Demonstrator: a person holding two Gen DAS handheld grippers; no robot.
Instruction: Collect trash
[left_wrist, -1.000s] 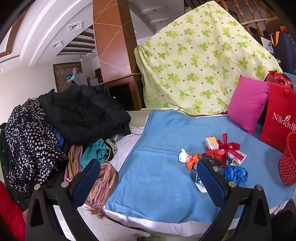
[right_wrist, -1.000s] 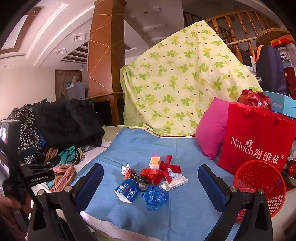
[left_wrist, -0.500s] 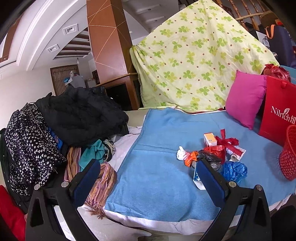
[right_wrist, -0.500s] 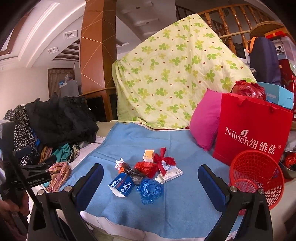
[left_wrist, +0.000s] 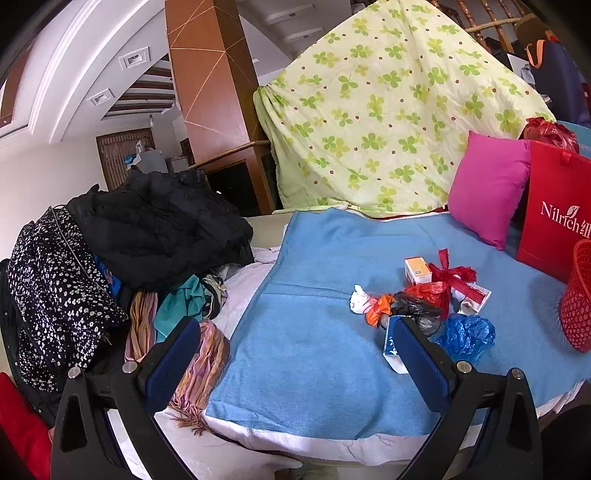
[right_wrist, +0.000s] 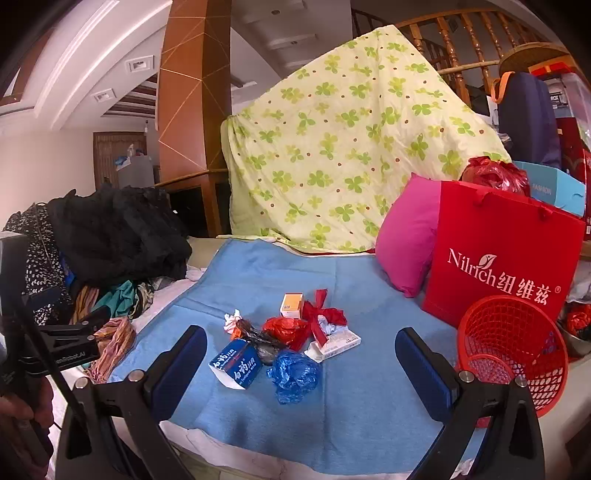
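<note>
In the left wrist view, the blue carton (left_wrist: 390, 347) is mostly hidden behind a gripper finger (left_wrist: 421, 363); the red basket (left_wrist: 578, 295) is cut off at the right edge.

The right gripper (right_wrist: 301, 360) hung wide open and empty above a blue woollen blanket (right_wrist: 369, 398). On it lay a blue milk carton (right_wrist: 236, 363), a crumpled blue plastic bag (right_wrist: 293, 374) and red wrappers (right_wrist: 286, 328). A red mesh plastic basket (right_wrist: 511, 349) stood well apart, against a red paper shopping bag (right_wrist: 502, 258).
</note>
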